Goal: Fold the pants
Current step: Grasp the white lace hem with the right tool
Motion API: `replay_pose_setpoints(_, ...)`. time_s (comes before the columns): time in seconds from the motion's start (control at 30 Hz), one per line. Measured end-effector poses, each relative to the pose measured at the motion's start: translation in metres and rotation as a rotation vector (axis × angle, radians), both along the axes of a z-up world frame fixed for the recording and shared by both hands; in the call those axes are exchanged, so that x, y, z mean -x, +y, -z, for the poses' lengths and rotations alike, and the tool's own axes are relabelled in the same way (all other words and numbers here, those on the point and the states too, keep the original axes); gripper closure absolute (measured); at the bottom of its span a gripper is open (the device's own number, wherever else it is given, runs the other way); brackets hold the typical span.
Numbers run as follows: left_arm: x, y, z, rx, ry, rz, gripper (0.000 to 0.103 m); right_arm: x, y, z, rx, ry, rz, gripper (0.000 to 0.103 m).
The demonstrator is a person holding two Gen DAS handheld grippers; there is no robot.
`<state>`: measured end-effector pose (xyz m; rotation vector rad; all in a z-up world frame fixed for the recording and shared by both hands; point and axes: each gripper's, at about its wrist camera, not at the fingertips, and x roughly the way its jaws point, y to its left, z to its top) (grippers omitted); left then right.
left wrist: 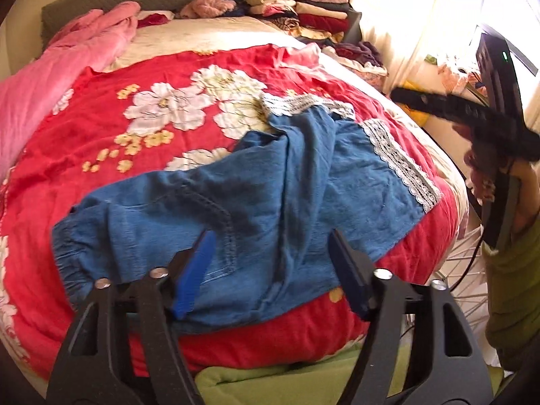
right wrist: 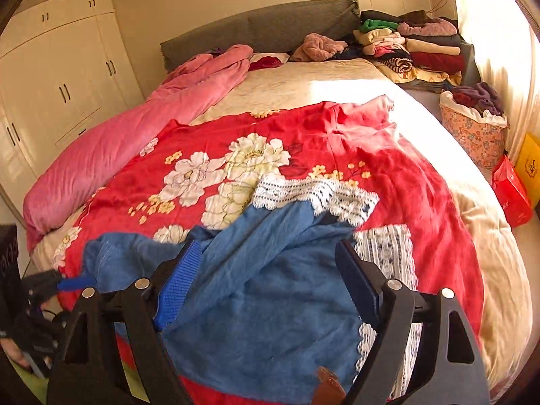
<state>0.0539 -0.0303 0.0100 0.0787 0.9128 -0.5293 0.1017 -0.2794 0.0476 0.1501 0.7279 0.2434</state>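
Note:
Blue denim pants [left wrist: 256, 202] with white lace hems [left wrist: 401, 162] lie crumpled on a red floral quilt [left wrist: 141, 125] on the bed. Their elastic waist is at the left, the legs run to the right. My left gripper [left wrist: 270, 266] is open and empty, just above the waist end near the bed's front edge. My right gripper [right wrist: 266, 283] is open and empty, over the pants [right wrist: 270, 297] near the lace hems [right wrist: 314, 195]. The right gripper also shows at the right of the left wrist view [left wrist: 472, 114], raised off the bed.
A pink duvet [right wrist: 111, 148] lies along the bed's left side. Stacks of folded clothes [right wrist: 408, 47] sit at the head right corner. A floral basket [right wrist: 472, 128] and red and yellow bags [right wrist: 513, 192] stand on the floor right. White wardrobes [right wrist: 60, 77] stand left.

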Motion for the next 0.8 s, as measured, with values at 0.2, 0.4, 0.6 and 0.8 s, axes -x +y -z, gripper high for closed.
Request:
replay_pose_setpoints(0.2,-0.011,-0.03,0.018,0.019,0.055,0.058,0.061,-0.062,0.022,0.007,0.02,0.061,-0.032,0.023)
replay_pose_setpoints(0.4,-0.029,-0.047,0.041,-0.007,0.094,0.076,0.061,-0.134,0.055,0.043,0.109,0.171,-0.026,0.023)
replay_pose_setpoints(0.6,-0.043,-0.051,0.063,-0.016,0.132,0.082,0.061,-0.185,0.08,0.086,0.153,0.27,-0.002,0.023)
replay_pose_setpoints(0.8,-0.049,-0.049,0.067,-0.008,0.131,0.092,0.061,-0.212,0.084,0.115,0.204,0.314,0.038,0.03)
